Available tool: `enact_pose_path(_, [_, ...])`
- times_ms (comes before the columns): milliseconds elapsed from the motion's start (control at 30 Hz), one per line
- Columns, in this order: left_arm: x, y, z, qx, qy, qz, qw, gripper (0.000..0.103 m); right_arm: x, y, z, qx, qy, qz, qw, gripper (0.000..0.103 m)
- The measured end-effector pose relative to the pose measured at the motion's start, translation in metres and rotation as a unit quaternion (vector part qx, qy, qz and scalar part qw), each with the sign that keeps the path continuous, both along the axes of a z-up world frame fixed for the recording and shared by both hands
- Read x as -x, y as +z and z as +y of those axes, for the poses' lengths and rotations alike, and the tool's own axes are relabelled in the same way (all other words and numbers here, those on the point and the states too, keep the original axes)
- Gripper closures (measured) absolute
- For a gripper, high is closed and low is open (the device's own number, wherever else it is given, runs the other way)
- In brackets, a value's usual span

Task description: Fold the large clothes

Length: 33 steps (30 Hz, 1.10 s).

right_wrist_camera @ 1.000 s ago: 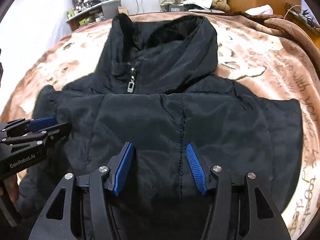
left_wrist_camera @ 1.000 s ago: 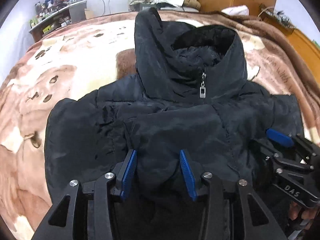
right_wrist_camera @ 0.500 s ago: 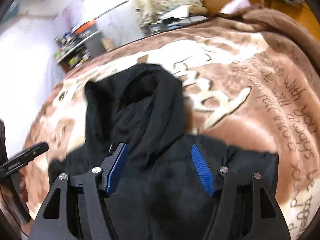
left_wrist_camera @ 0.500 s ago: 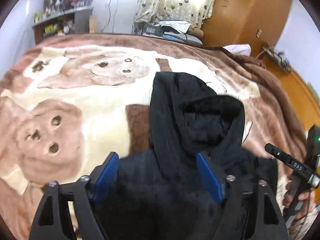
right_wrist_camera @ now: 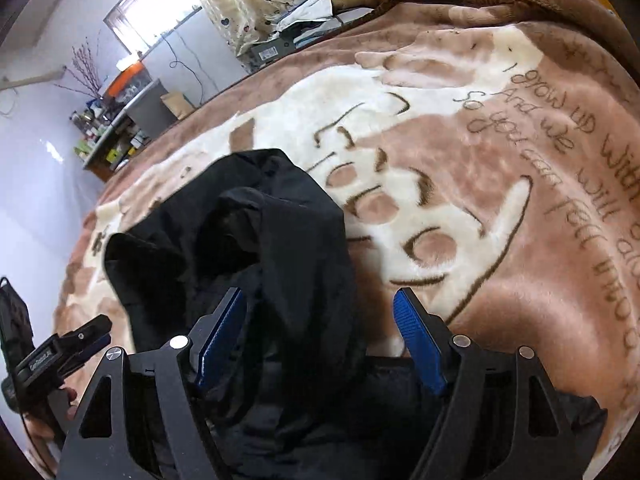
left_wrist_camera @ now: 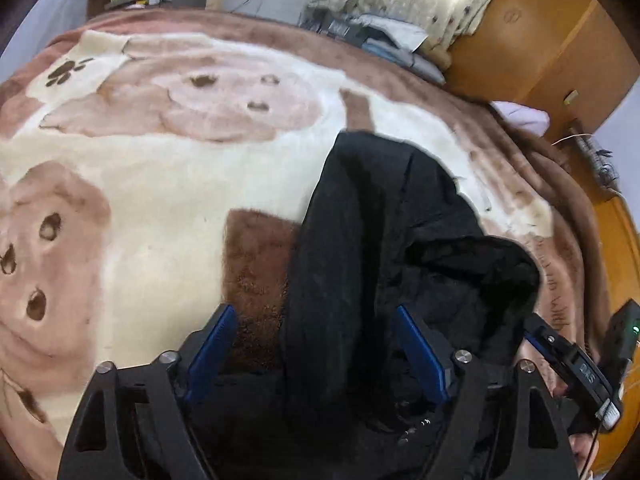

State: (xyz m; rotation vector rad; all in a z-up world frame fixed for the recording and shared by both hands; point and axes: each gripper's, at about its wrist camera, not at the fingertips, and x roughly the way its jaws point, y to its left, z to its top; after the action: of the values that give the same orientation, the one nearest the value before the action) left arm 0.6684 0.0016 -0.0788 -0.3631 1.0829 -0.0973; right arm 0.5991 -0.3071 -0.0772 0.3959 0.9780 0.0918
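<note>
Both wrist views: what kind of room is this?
Most likely a home bedroom. A plush brown-and-cream blanket covers what looks like a bed, with the black jacket lying on it. Patterned curtains, a wooden wardrobe and a cluttered shelf stand behind.

Left gripper [left_wrist_camera: 314, 354]: matte black angular two-finger frame, triangular cut-outs, silver round screw heads, ribbed blue pads [left_wrist_camera: 420, 354]. Right gripper [right_wrist_camera: 320, 344]: identical black frame, silver screws, blue ribbed pads [right_wrist_camera: 418, 340]; white lettering on its side.
</note>
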Motion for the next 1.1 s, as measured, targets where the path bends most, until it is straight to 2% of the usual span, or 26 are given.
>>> enact_pose_path(33, [-0.002,-0.003,-0.002,-0.001,0.002,-0.001,1.0000,0.045,0.000,-0.001,0.000,-0.002,0.000,-0.003,1.000,0.037])
enact_pose_path(67, [-0.004,-0.006,-0.004,-0.016,0.011,0.004,0.9998,0.068,0.000,-0.003,-0.001,-0.010,-0.002,-0.002,1.000,0.054])
enact_pose_path(100, [-0.007,-0.008,-0.006,-0.023,0.014,0.008,0.9996,0.083,-0.001,-0.004,-0.001,-0.017,-0.003,-0.001,1.000,0.061])
enact_pose_path(133, [-0.009,-0.012,-0.008,-0.029,0.010,0.016,0.9994,0.101,-0.001,-0.004,-0.001,-0.025,-0.002,-0.001,1.000,0.076])
enact_pose_path(167, [-0.009,-0.012,-0.008,-0.025,0.014,0.015,0.9995,0.102,-0.001,-0.004,0.001,-0.025,0.004,-0.002,1.000,0.088])
enact_pose_path(267, [0.002,-0.003,-0.010,-0.019,0.009,-0.014,0.9997,0.103,0.008,0.006,0.013,0.017,0.034,-0.028,0.999,0.099])
enact_pose_path(333, [0.013,0.006,-0.011,-0.036,0.003,-0.036,0.9987,0.103,0.022,0.015,0.019,0.044,0.048,-0.054,0.996,0.099])
enact_pose_path(433, [0.034,0.018,-0.002,-0.022,0.008,-0.061,0.9978,0.103,0.048,0.024,0.022,0.073,0.058,-0.085,0.992,0.099])
enact_pose_path(467, [0.044,0.022,0.003,-0.005,0.006,-0.071,0.9975,0.103,0.056,0.026,0.022,0.080,0.059,-0.093,0.991,0.100])
enact_pose_path(600, [0.084,0.033,0.017,0.007,0.002,-0.098,0.9952,0.103,0.099,0.035,0.026,0.129,0.072,-0.132,0.980,0.100])
enact_pose_path(667, [0.106,0.031,0.027,0.036,0.007,-0.099,0.9944,0.103,0.120,0.037,0.027,0.135,0.080,-0.142,0.977,0.101])
enact_pose_path(767, [0.132,0.022,0.038,0.049,0.006,-0.091,0.9947,0.103,0.149,0.035,0.028,0.141,0.098,-0.145,0.974,0.101])
enact_pose_path(800, [0.141,0.017,0.041,0.043,0.008,-0.085,0.9954,0.103,0.158,0.033,0.026,0.140,0.100,-0.141,0.975,0.101])
enact_pose_path(833, [0.148,0.012,0.044,0.048,0.012,-0.078,0.9957,0.103,0.166,0.029,0.023,0.134,0.099,-0.132,0.977,0.101])
enact_pose_path(867, [0.156,0.005,0.049,0.069,0.009,-0.069,0.9952,0.103,0.171,0.025,0.020,0.131,0.097,-0.125,0.979,0.101])
enact_pose_path(933, [0.170,-0.006,0.055,0.074,0.016,-0.060,0.9954,0.103,0.183,0.015,0.013,0.138,0.090,-0.104,0.981,0.101])
enact_pose_path(1067, [0.192,-0.014,0.056,0.083,0.017,-0.048,0.9952,0.100,0.197,-0.006,-0.015,0.126,0.038,-0.050,0.990,0.103])
enact_pose_path(1100, [0.196,-0.013,0.055,0.070,0.012,-0.050,0.9962,0.099,0.199,-0.006,-0.021,0.115,0.036,-0.045,0.992,0.103])
